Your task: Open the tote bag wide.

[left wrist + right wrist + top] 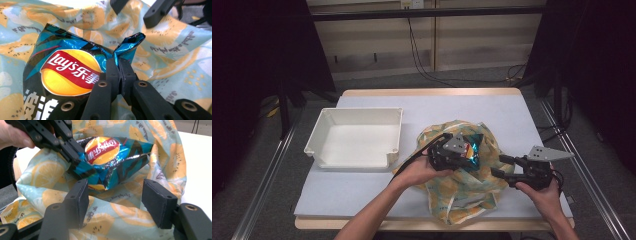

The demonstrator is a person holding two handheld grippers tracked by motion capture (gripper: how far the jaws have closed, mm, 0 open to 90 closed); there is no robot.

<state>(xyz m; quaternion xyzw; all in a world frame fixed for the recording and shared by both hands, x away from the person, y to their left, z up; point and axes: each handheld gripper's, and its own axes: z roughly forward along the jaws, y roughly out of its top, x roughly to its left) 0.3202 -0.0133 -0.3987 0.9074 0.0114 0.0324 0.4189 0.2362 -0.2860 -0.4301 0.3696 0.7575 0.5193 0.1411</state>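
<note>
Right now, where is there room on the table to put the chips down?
The white tray is empty inside. Bare table runs behind the lemon-print bag, from the tray to the right edge, and there is more in front of the tray, left of the person's forearm. It is crowded at the bag, where the left gripper pinches the chip packet and the right gripper sits.

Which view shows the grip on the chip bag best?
Left gripper view: the left hand-held gripper pinches the chip bag at a crimped corner. The right gripper view shows that pinch sideways; the high view shows just a blue patch.
</note>
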